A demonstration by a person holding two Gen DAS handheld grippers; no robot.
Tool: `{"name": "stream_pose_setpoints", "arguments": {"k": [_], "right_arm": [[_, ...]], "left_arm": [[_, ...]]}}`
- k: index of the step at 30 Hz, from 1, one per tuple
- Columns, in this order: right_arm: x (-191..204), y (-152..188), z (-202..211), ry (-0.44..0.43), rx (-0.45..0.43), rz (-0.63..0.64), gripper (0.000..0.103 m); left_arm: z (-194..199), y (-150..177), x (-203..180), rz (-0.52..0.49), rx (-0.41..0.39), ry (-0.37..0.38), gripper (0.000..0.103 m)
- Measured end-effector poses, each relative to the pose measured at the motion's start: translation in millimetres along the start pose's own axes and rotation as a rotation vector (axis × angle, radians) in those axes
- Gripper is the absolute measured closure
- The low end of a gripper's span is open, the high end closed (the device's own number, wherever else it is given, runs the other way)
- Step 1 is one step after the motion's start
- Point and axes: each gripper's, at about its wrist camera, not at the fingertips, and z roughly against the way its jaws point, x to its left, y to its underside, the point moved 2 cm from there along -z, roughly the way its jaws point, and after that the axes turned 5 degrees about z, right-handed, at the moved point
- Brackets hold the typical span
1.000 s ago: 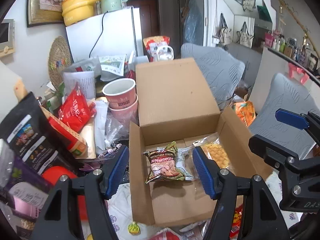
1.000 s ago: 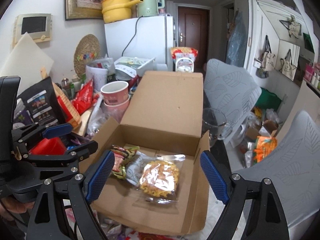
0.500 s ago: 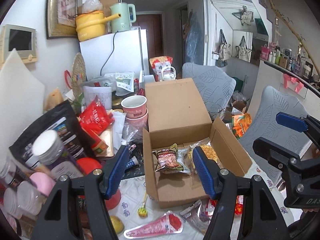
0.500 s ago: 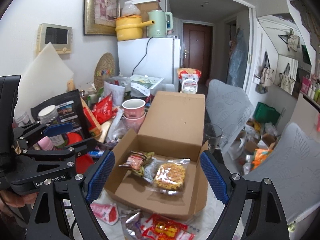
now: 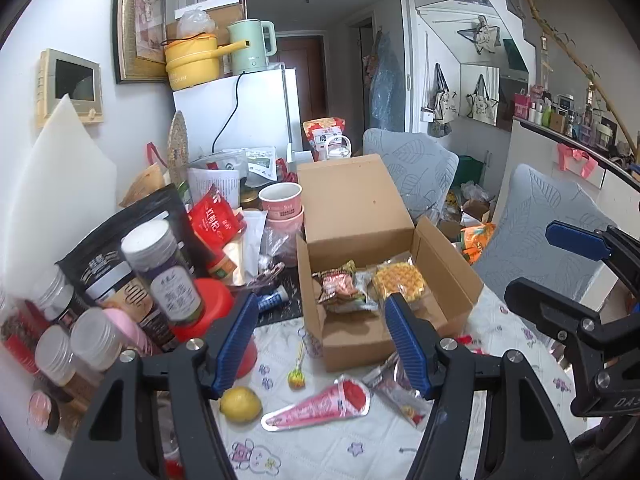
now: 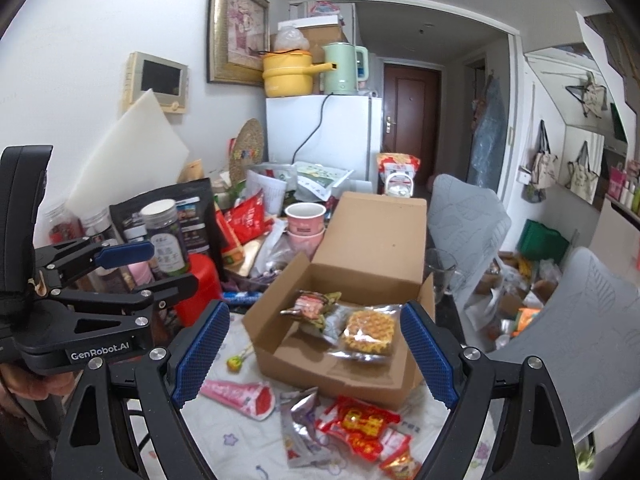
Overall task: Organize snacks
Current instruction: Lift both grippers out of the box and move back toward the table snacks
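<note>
An open cardboard box stands on the table. In it lie a brown-green snack packet and a clear packet of yellow snacks. In front of the box lie a pink cone wrapper, a silver packet and red packets. My left gripper is open and empty, back from the box. My right gripper is open and empty, above the loose snacks.
Jars, dark bags and a red tub crowd the table's left. Pink cups stand behind the box. A lemon and a lollipop lie on the cloth. Grey chairs stand on the right.
Both grippers have pulled back and up from the box, both open and empty throughout. The loose snacks on the cloth have come into view.
</note>
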Motion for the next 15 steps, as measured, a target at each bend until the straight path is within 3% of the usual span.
{"name": "stream_pose_setpoints", "arguments": {"k": [15], "right_arm": [[35.9,53.3,5.8,-0.082,0.040,-0.012,0.015]], "left_arm": [[10.2,58.5,14.2,0.004,0.056,0.022,0.037]]}}
